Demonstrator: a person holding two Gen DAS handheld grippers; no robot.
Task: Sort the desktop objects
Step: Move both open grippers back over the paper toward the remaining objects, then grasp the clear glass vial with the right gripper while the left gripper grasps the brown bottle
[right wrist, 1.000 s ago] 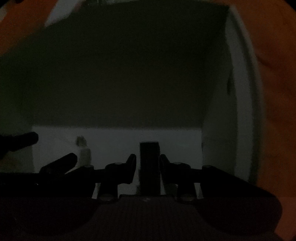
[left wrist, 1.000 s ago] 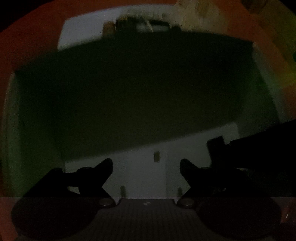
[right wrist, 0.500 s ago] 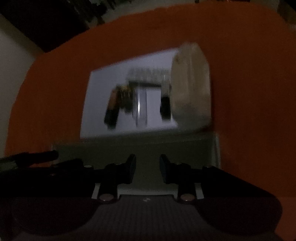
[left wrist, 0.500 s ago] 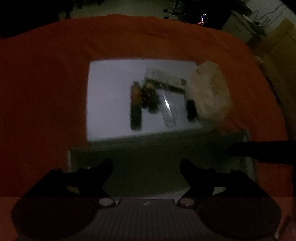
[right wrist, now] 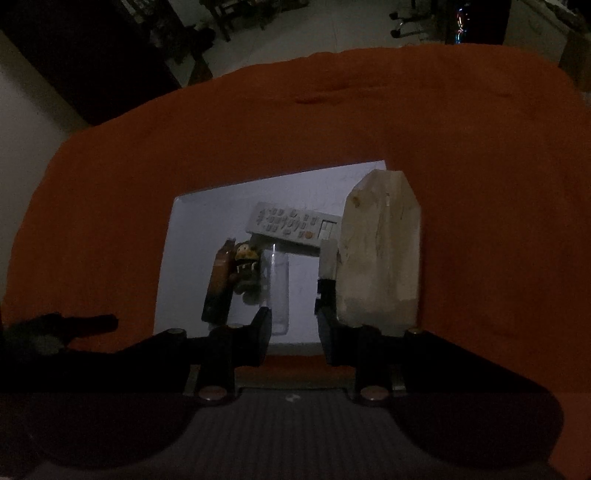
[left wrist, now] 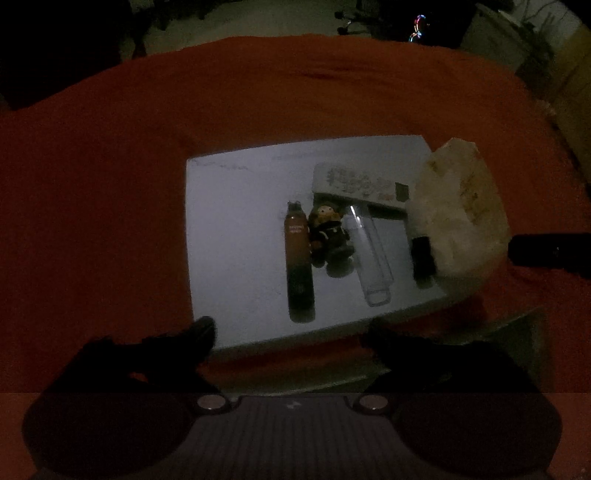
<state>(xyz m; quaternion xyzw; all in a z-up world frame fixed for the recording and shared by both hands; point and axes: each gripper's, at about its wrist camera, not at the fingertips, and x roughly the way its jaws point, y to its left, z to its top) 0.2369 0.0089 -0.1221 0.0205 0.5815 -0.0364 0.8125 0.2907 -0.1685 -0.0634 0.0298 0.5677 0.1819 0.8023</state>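
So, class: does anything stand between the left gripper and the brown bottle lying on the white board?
Nothing visible does. The left gripper, its jaws opening and empty, hangs above the near edge of the white board; only bare board lies before the brown bottle.

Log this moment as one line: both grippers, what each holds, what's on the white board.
left gripper: opening, empty | right gripper: part open, empty | white board: brown bottle, figurine, clear tube, remote, tissue pack

Dim office, wheeled chair bases (right wrist: pixel 404 24), tiled floor (right wrist: pixel 295 33)

Orange cloth (left wrist: pixel 110 203), white board (left wrist: pixel 236 229), brown-to-black tube (left wrist: pixel 298 258), clear vial (left wrist: pixel 371 254), cream pack (left wrist: pixel 458 214)
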